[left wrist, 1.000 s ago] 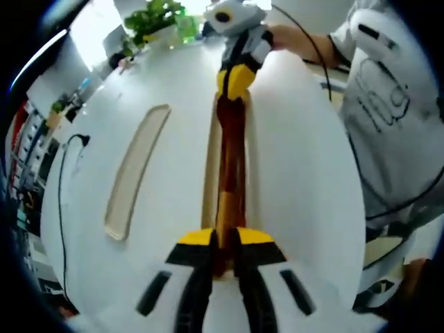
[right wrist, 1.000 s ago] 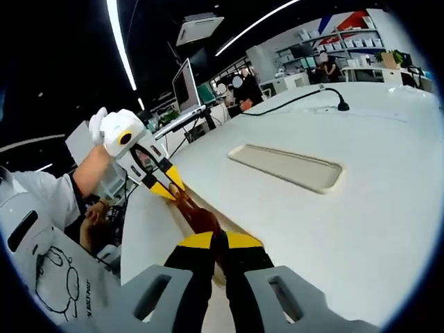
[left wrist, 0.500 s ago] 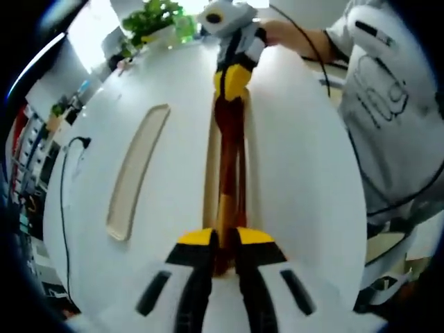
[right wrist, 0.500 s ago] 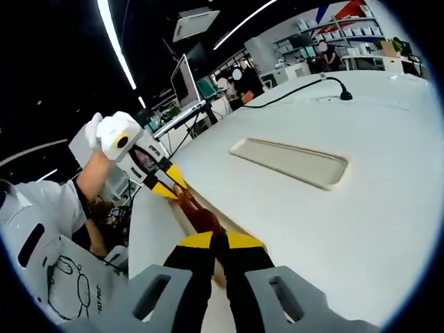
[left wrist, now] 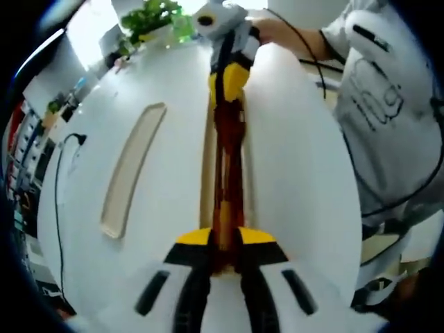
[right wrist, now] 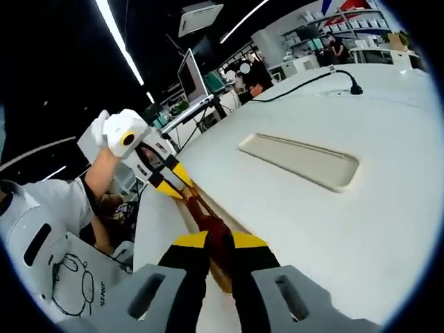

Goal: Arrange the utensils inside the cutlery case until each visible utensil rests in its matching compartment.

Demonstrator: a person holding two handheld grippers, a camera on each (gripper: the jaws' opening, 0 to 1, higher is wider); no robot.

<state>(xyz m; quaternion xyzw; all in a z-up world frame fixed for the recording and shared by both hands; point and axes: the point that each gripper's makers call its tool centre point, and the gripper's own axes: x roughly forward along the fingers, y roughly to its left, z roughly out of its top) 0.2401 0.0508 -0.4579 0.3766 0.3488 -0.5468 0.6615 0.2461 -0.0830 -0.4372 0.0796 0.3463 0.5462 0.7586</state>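
The big white moulded cutlery case (left wrist: 298, 187) spread across both views, smooth and rounded, with long narrow tan-lined compartments sunk into it. One empty slot (left wrist: 132, 170) ran along the case's left side in the left gripper view; in the right gripper view the same empty slot (right wrist: 302, 161) sat well apart from the action, toward the case's far edge. The middle slot (left wrist: 207, 166) held the prize: a long slender reddish-brown wooden utensil (left wrist: 225, 149), glossy, dark and narrow, lying lengthwise along that compartment. What kind of utensil it was, the pictures couldn't tell.

The left gripper (left wrist: 220, 244), yellow-tipped black jaws, pinched one end of the utensil, jaws closed tight against the wood. At the other end the right gripper (left wrist: 227, 82) clamped down too, held by a person's hand (left wrist: 267, 28). From the right gripper view, its own jaws (right wrist: 220, 244) squeezed the dark wood (right wrist: 208, 223), with the left gripper (right wrist: 173, 186) gripping the far end, carried by a white-gloved hand (right wrist: 114, 128).
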